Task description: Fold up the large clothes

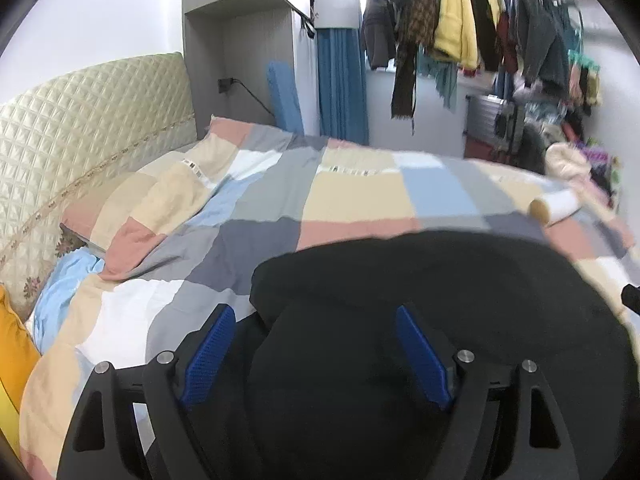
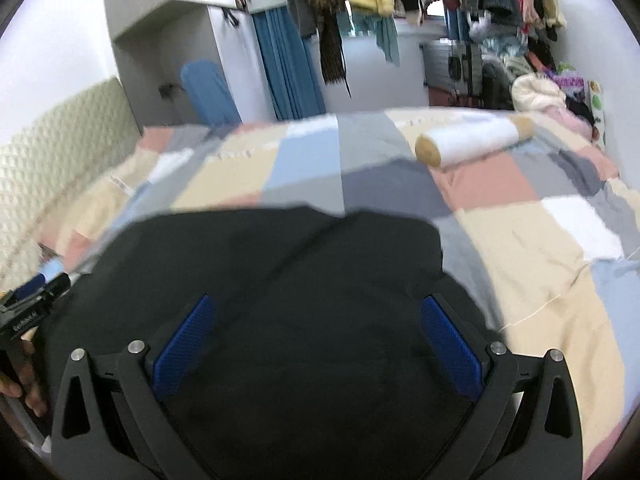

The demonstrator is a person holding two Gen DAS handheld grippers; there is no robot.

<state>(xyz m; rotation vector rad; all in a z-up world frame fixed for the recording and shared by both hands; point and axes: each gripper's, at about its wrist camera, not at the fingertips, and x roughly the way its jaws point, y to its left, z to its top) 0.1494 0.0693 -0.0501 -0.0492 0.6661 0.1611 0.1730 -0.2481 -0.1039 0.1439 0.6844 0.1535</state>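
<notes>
A black garment (image 1: 420, 280) lies on the bed (image 1: 352, 184), spread over the patchwork quilt (image 1: 240, 208) on the near side, below both cameras. It shows a rounded outline with at least one layer lapped over another near its left edge, so some folding may be done, but the dark cloth hides its creases and how many folds it has cannot be told. It does not yet look like a compact stack; judged from that, the task seems to be in its early or middle part, with more folds and a final squaring-up left.

The left gripper (image 1: 316, 348) hovers over the garment's left part with its blue pads (image 1: 208, 356) wide apart and nothing pinched between them. The right gripper (image 2: 316, 344) is over the garment's right part, likewise spread wide and holding nothing. Whether either one touches the cloth cannot be told.

Beyond the garment, on the quilt toward the far right, lies a white roll (image 2: 472, 144) with tan ends, well apart from the cloth and not in the way of folding. A quilted headboard (image 1: 88, 120) stands to the garment's left, and an orange cushion (image 1: 12, 352) sits near the left bed edge. A rack of hanging clothes (image 1: 472, 20) fills the wall beyond the bed. The rumpled quilt under the garment could make flat, even folds harder.
</notes>
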